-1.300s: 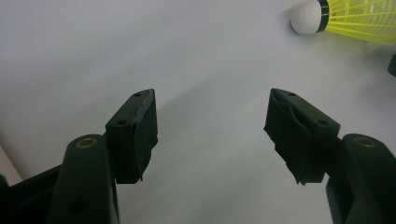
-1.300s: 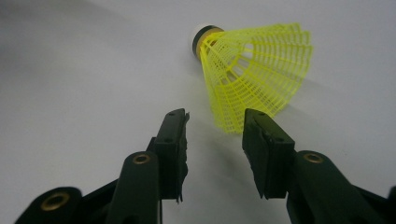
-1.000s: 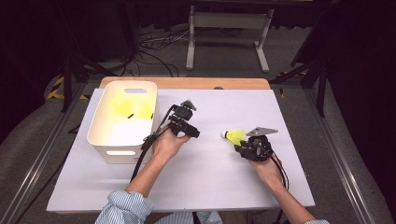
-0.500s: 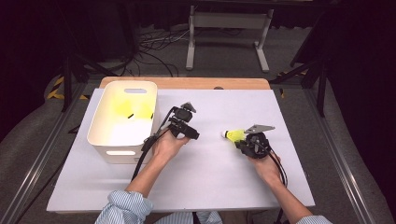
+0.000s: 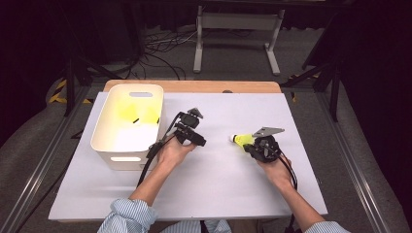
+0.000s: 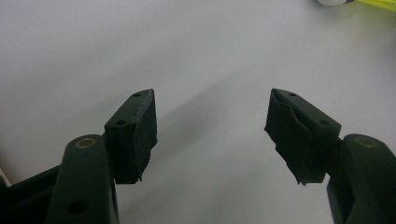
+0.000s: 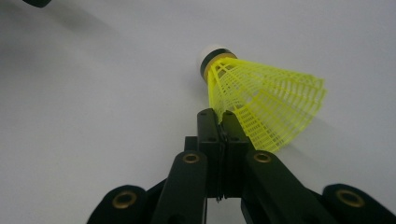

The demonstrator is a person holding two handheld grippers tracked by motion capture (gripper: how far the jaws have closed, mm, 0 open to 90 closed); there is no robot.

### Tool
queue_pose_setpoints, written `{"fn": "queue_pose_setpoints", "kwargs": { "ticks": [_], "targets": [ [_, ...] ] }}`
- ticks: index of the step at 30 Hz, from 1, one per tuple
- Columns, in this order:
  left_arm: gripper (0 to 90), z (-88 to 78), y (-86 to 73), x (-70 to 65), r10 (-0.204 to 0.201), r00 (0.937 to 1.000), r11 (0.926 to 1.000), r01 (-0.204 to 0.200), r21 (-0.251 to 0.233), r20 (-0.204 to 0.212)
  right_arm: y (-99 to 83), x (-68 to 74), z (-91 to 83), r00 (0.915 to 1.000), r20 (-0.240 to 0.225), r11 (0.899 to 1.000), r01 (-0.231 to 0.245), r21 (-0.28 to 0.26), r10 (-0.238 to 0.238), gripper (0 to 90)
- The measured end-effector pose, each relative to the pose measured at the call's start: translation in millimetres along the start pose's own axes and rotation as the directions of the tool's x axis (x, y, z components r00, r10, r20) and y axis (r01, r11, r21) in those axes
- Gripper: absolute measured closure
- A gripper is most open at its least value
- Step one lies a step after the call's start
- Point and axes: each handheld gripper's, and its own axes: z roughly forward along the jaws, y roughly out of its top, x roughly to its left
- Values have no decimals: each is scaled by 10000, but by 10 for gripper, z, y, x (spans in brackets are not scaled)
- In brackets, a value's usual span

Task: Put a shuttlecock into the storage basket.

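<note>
A yellow shuttlecock (image 5: pixel 241 140) with a white cork lies on the white table top (image 5: pixel 218 189), right of the middle. My right gripper (image 5: pixel 248 147) sits just behind it. In the right gripper view its jaws have just been closing and now meet at the right gripper (image 7: pixel 219 116) tips, pinching the near edge of the shuttlecock (image 7: pixel 266 100) skirt. My left gripper (image 5: pixel 200 141) hovers near the table's centre, beside the bin. The left gripper (image 6: pixel 212 100) is open with bare table between the fingers. A sliver of the shuttlecock (image 6: pixel 373 3) shows at the top right of that view.
A white plastic bin (image 5: pixel 125 156) stands at the left of the table with yellow shuttlecocks (image 5: pixel 141 116) inside. A wooden strip (image 5: pixel 194 86) runs along the far edge. Metal stand legs (image 5: pixel 233 43) and cables lie on the floor beyond.
Both hands and the shuttlecock stay about where they were; the right hand has shifted only slightly at the shuttlecock.
</note>
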Motion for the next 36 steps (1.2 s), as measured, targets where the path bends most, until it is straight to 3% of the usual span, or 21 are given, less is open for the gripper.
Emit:
{"fn": "queue_pose_setpoints", "kwargs": {
  "ticks": [9, 18, 30, 36],
  "targets": [
    [326, -17, -20, -9, 86, 9998, 9999, -84, -105, 185, 70, 37, -10, 9982, -503, 9994, 321, -95, -326, 900],
    [321, -34, -31, -57, 543, 9983, 9985, -540, -109, 210, 169, 120, 9, 9901, -1190, 9972, 743, -110, -751, 900],
    [319, -5, -38, -105, 1132, 9934, 9935, -1134, 96, 195, 330, 273, 66, 9680, -2104, 9906, 1349, -227, -1366, 900],
    [319, 10, -42, -115, 1233, 9921, 9923, -1236, 118, 214, 385, 325, 88, 9590, -2371, 9878, 1535, -249, -1550, 900]
  ]
}}
